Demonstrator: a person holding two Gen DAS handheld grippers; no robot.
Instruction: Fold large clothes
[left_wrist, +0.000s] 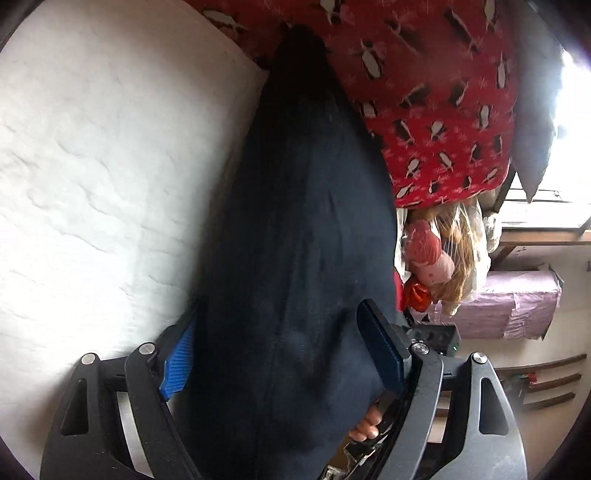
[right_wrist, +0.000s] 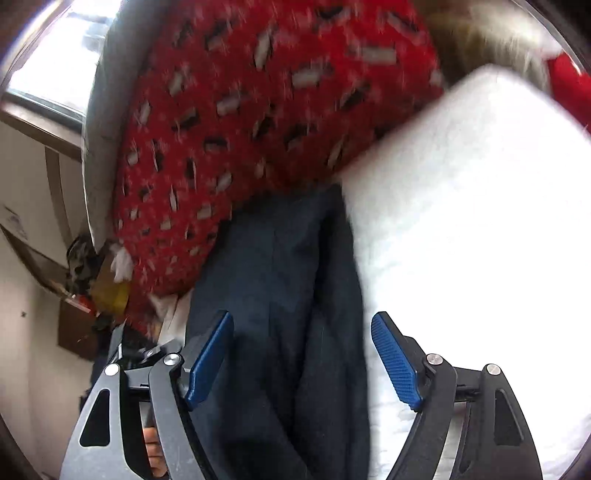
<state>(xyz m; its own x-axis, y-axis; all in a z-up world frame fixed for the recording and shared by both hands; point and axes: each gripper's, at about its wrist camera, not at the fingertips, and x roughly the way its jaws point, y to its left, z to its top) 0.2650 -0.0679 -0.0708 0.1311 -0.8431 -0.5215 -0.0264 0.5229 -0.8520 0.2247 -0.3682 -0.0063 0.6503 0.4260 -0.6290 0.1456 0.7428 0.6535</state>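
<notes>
Apparently, on the left wrist view, my left tongs (left_wrist: 275, 350) stood wide apart with the dark navy garment (left_wrist: 295, 221) bulging between them, gripping nothing I could confirm; it lay on the white bed sheet (left_wrist: 92, 166) beside a red penguin blanket (left_wrist: 424, 92); on the right wrist view, my right tongs (right_wrist: 301, 354) gaped likewise around bunched cloth; folding looked barely begun.

A: The dark navy garment (left_wrist: 295, 258) looks like matt woven cloth, creased at six o'clock. The sheet (left_wrist: 92, 184)?

B: White cloth, finely crinkled. At twelve o'clock the red penguin blanket (left_wrist: 436, 103) looks fleecy.

A: The left gripper (left_wrist: 280, 350) has ribbed blue pads (left_wrist: 181, 354) and matt black plastic arms with shiny metal rivets.
</notes>
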